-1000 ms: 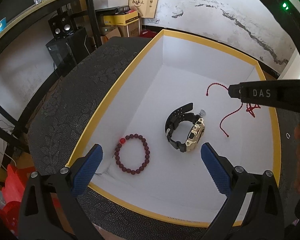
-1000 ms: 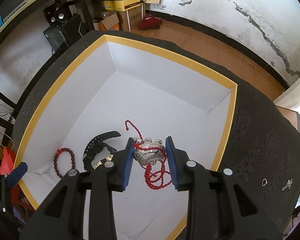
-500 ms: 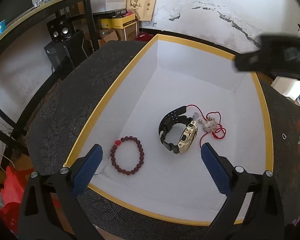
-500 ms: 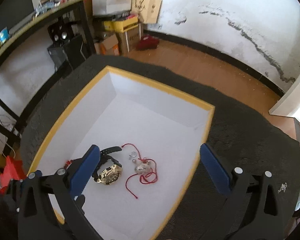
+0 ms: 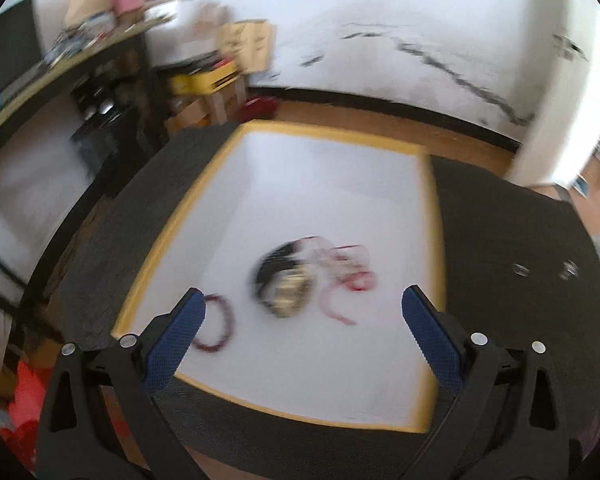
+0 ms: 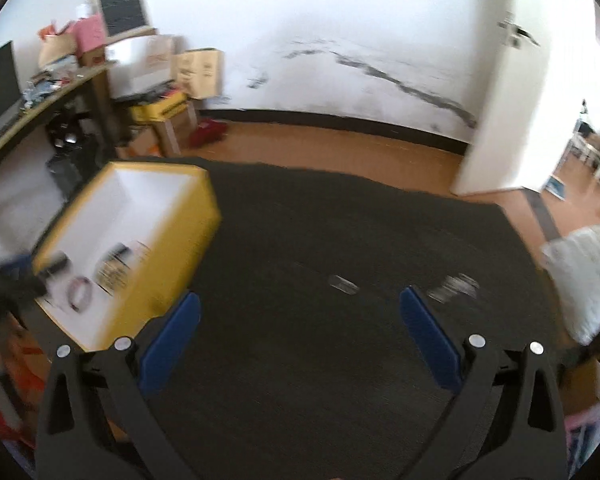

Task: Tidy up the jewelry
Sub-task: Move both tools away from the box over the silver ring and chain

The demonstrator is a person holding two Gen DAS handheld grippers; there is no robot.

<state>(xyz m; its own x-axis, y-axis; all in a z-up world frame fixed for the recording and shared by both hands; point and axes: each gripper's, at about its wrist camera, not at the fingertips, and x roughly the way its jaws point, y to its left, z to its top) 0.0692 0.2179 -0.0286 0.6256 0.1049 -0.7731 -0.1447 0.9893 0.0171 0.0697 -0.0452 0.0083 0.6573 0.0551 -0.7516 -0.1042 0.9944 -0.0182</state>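
Room behind the work area.
White wall (image 6: pixel 340 20) with dark cracks, black skirting, wooden floor (image 6: pixel 320 144); cardboard boxes (image 6: pixel 196 68) beside a dark desk (image 6: pixel 60 96).

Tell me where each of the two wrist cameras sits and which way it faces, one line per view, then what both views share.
Left wrist: sits behind the open left gripper, looking down into the yellow-rimmed white box holding a black-and-gold watch, red cord charm and dark red bead bracelet; only its blue-padded fingers show.
Right wrist: sits behind the open right gripper, facing the black textured table mat and two small silvery pieces; again only gripper fingers.
Shared: the box, mat and stained white wall.
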